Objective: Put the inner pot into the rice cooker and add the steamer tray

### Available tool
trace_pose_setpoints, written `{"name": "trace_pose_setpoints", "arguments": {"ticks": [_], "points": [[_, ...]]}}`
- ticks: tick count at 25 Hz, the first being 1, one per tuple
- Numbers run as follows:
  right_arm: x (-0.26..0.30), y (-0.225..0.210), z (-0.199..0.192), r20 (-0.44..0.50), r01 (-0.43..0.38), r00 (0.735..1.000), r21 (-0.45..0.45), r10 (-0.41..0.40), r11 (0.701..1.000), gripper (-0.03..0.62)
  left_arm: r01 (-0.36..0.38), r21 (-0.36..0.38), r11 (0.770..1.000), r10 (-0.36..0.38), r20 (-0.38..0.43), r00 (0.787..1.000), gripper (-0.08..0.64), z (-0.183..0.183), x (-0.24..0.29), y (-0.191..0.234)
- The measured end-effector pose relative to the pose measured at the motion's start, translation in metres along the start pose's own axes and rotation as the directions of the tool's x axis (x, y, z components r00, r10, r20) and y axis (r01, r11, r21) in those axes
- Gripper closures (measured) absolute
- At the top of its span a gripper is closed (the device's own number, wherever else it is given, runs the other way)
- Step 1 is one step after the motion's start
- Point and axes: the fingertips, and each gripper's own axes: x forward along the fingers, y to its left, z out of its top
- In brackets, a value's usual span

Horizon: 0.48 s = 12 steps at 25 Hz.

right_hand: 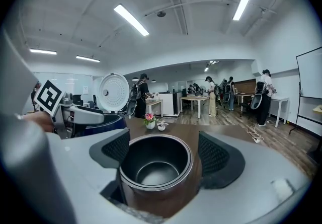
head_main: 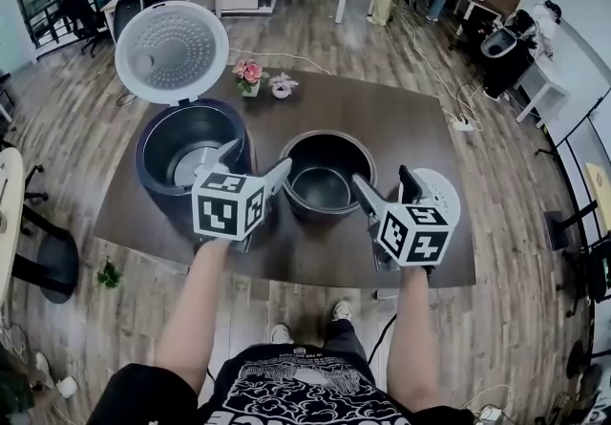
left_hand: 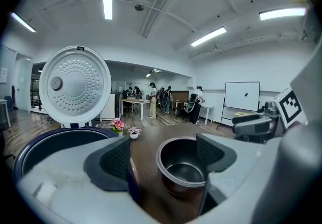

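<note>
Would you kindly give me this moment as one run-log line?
inner pot: on table beside open rice cooker | steamer tray: on table | left gripper: open | right gripper: open

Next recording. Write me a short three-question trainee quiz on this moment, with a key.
1. True or false: the round black inner pot sits inside the dark blue rice cooker.
2. The cooker's white perforated lid is: A) raised open B) shut C) removed.
3. Fill in: the left gripper and right gripper both have their jaws ___.
Key: 1 false, it stands on the brown wooden table beside the cooker; 2 A; 3 apart, gripping nothing.
</note>
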Motion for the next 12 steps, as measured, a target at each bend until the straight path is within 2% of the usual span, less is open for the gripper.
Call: {"name": "trace_pose_setpoints", "arguments": {"ticks": [12], "points": [[0.038, -0.048, 0.008, -0.032, -0.117, 0.993, -0.030, 0.116, 0.993, 0.176, -0.126, -0.047, 0.991, 0.126, -0.008, 0.992, 0.147, 0.004, 0.031, -0.005]]}}
